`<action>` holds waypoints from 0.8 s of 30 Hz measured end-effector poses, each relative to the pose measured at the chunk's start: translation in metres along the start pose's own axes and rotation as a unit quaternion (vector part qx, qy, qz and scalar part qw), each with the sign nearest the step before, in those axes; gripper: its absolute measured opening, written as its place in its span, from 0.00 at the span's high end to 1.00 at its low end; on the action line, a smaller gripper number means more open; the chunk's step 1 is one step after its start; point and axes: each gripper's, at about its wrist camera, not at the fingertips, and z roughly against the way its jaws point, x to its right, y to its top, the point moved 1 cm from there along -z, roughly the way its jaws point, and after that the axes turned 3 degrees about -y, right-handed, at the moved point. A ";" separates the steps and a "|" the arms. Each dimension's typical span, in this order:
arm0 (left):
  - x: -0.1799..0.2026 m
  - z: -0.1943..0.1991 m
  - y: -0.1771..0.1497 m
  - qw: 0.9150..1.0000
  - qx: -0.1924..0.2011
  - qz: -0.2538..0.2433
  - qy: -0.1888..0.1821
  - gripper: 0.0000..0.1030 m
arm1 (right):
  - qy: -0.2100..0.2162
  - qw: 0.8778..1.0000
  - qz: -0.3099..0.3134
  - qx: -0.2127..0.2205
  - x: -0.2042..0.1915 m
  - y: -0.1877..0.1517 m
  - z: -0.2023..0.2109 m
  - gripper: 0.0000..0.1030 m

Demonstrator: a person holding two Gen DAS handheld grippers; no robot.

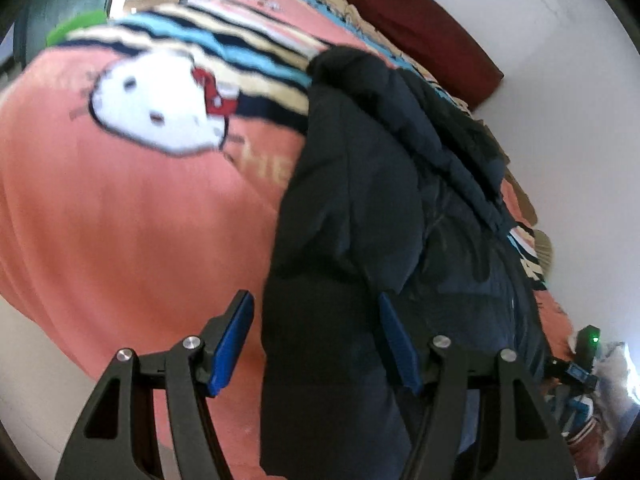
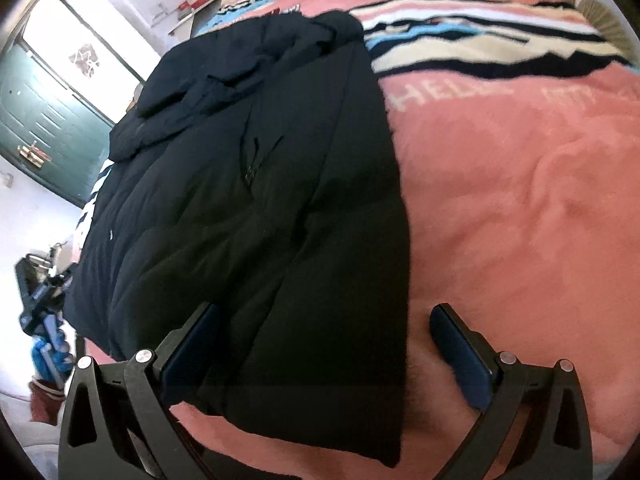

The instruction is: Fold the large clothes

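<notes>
Dark padded jacket (image 2: 256, 184) lies spread on a bed, on top of a pink blanket (image 2: 520, 208), with its length running from the near edge toward the far end. Its upper part, bunched into folds, sits at the far end, close to a band of blue, cream and black stripes (image 2: 480, 44) woven across the blanket.

In the left wrist view the blanket fills the left side, showing a white cartoon cat face (image 1: 160, 112) with a red bow, somewhat blurred. To the right of it the jacket (image 1: 380, 200) runs up the middle of the picture. The left gripper (image 1: 316, 344) points down at the jacket's near end with its jaws set well apart; the left blue pad (image 1: 232, 352) stands over the pink blanket just beside the jacket's left edge, and the right pad (image 1: 398, 350) is over the dark cloth. Whether either pad touches the fabric cannot be told. Farther right a dark red headboard (image 1: 432, 40) leans against a white wall (image 1: 580, 120).

In the right wrist view a green door (image 2: 44, 120) and a window show at the far left. The right gripper (image 2: 324, 352) is spread wide over the jacket's near right corner: its left finger (image 2: 192, 344) lies against the dark cloth, its right finger (image 2: 460, 356) over bare pink blanket, apart from the jacket's edge. Nothing is pinched between them.
</notes>
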 end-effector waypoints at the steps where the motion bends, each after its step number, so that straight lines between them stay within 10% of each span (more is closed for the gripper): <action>1: -0.002 -0.002 -0.003 1.000 -0.006 0.007 -0.012 0.39 | 0.003 1.000 -0.001 -0.003 -0.001 -0.001 -0.001 0.01; 9: 0.001 -0.006 -0.024 0.994 -0.042 0.023 -0.097 0.39 | 0.054 0.998 -0.018 -0.014 -0.009 -0.009 -0.012 0.02; 13: 0.006 -0.002 -0.029 0.993 -0.034 0.023 -0.112 0.40 | 0.077 0.997 -0.024 0.000 -0.010 -0.013 -0.008 0.31; 18: 0.012 -0.005 -0.034 0.990 -0.038 0.026 -0.137 0.40 | 0.094 0.995 -0.041 -0.014 -0.006 -0.013 -0.012 0.36; 21: 0.019 -0.003 -0.033 0.989 -0.033 0.017 -0.146 0.57 | 0.091 0.995 -0.040 -0.016 -0.007 -0.012 -0.014 0.40; 24: 0.030 0.006 -0.030 0.987 -0.021 0.002 -0.161 0.71 | 0.098 0.994 -0.042 0.005 -0.008 -0.011 -0.004 0.65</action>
